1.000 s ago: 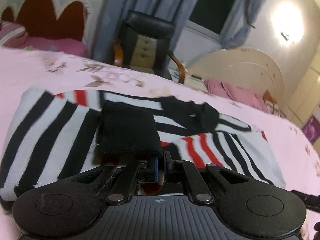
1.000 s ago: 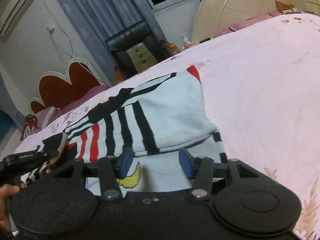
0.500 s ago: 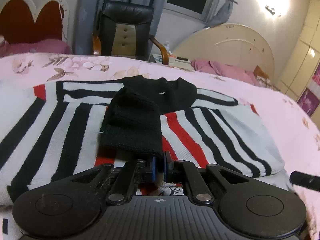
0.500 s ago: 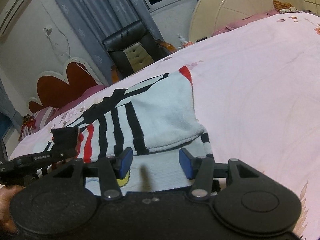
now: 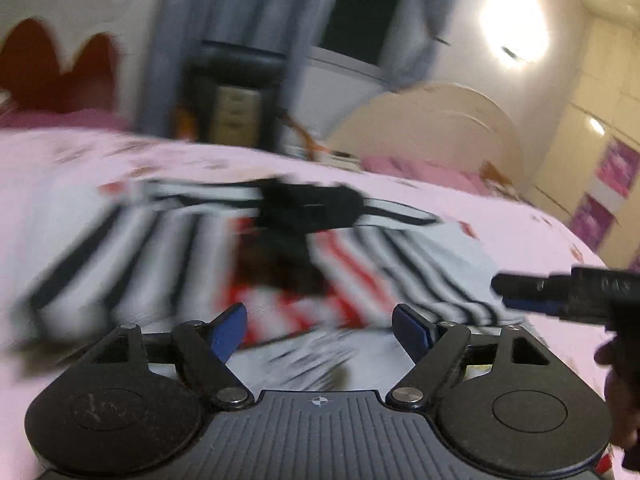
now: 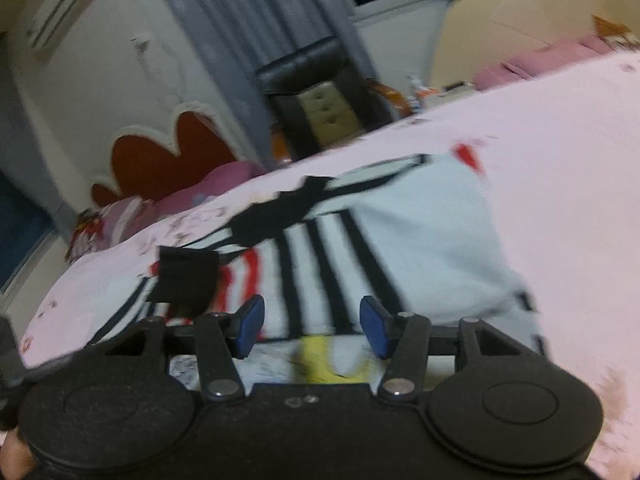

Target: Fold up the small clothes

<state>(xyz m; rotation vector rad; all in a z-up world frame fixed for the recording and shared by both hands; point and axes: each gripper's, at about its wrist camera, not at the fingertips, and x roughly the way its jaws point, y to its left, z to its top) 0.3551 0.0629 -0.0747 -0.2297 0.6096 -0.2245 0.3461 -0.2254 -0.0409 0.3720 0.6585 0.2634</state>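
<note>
Bed [image 5: 80, 168] w/ pink floral sheet fills both views; the sweater [image 5: 168, 248], striped black/white/red, lies flat across it. Left cam looks along the sweater toward the black collar [image 5: 316, 208], w/ chair [image 5: 236, 96], lamp glare and cupboards behind. Right cam sees it from the other side: plain pale panel [image 6: 424, 232] folded over the stripes, a yellow print [image 6: 320, 364] on the layer under the fold, plus headboard [image 6: 172, 156] and AC unit [image 6: 60, 12], which the left cam lacks or only blurs.

Only the right cam shows the black cuff [image 6: 188, 276] clearly, lying on the red stripes. Only the left cam shows the right gripper [image 5: 516, 288] from outside, poking in at the frame's right edge by the sweater's hem.

Vs 0.5 s ago: left gripper [image 5: 320, 332] was pinched on the cuff; now its blue pads [image 5: 228, 332] stand wide apart w/ nothing between, and the cuff has dropped onto the sweater. Right gripper [image 6: 312, 328] unchanged, spread and empty, over the folded edge, slightly nearer the stripes.

Hard to read: heavy motion blur in the left cam, so the cuff there is just a dark smear below the collar. Sweater's near hem is cut off by both gripper bodies. Can't tell if either gripper touches the cloth.
</note>
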